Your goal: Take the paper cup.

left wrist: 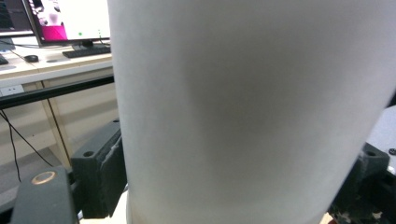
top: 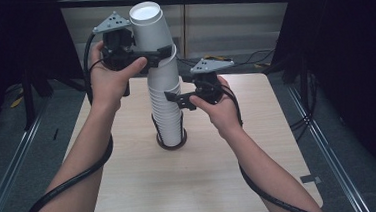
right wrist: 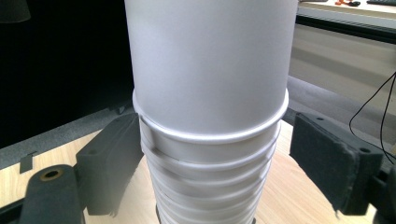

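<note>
Dark curtains close off both sides of the room, and a pale wooden bench (top: 146, 189) stands between them on a grey floor.

At the left, the left gripper (top: 160, 55) is held high in the person's left hand (top: 108, 81), and its jaws are pressed against the sides of the top paper cup (top: 151, 31), which is pinched between them. In the left gripper view the white wall of that cup (left wrist: 243, 107) is seen between the two black pads, touching both. The top paper cup is tilted, its open mouth turned up and toward the camera, and its lower part is still seated in the stack of paper cups (top: 167, 112) below.

Lower and to the right, the right gripper (top: 175, 98) is held in the right hand (top: 221, 108) at the middle of the stack. In the right gripper view its jaws are spread on either side of the stack (right wrist: 210, 163); the right pad stands clear of the rims, and whether the left pad touches them cannot be told.

The stack stands upright near the middle of the bench, in a dark ring-shaped holder (top: 172, 143). A black cable (top: 71, 184) trails from the left gripper along the forearm. Far off in the left gripper view, a monitor (left wrist: 70, 18) and a keyboard (left wrist: 86, 50) are seen on a desk.
</note>
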Motion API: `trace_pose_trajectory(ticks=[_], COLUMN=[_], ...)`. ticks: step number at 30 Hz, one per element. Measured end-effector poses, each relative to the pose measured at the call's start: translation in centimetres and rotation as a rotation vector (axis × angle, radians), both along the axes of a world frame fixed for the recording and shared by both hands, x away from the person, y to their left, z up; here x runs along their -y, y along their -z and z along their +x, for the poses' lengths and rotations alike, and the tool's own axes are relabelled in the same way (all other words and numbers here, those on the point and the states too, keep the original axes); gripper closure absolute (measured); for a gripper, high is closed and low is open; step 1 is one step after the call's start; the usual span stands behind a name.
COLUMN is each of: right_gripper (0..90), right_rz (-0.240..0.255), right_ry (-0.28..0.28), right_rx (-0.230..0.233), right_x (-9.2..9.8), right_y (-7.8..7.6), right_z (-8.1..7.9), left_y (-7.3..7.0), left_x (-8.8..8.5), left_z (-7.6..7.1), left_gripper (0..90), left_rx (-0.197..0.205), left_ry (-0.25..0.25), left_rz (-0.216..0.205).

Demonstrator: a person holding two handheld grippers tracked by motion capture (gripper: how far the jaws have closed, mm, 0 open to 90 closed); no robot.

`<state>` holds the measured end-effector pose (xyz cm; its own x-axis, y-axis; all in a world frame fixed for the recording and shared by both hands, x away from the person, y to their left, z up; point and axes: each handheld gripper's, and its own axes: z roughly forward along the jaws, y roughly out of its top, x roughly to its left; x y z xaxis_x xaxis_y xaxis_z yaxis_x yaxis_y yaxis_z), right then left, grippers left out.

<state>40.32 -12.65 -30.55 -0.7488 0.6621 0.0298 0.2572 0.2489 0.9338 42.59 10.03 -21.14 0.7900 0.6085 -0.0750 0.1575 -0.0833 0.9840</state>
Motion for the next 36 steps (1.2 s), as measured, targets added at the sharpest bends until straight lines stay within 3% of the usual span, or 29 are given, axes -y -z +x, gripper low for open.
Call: trace_pose_trajectory(ticks=[18,24,33,36], right_gripper=[16.5,16.5,16.5,16.6], right_rz=[0.002,-0.003,-0.007,-0.01], right_ry=[-0.007,-0.012,-0.009,-0.005], right_rx=[0.003,0.005,0.003,0.004], right_x=[0.0,0.0,0.0,0.0], right_y=[0.1,-0.1,0.1,0.1], right_z=[0.0,-0.1,-0.1,0.0], left_y=[-0.9,-1.4,-1.3,-1.2], left_x=[-0.6,-0.8,-2.6,-3.3], left_z=[-0.4,-0.6,-1.2,-1.7], left_gripper=[14.5,14.5,14.4,14.3], left_rx=[0.01,0.013,0.002,0.005], left_ry=[0.012,0.013,0.015,0.015], left_rz=[-0.033,-0.027,-0.03,-0.013])
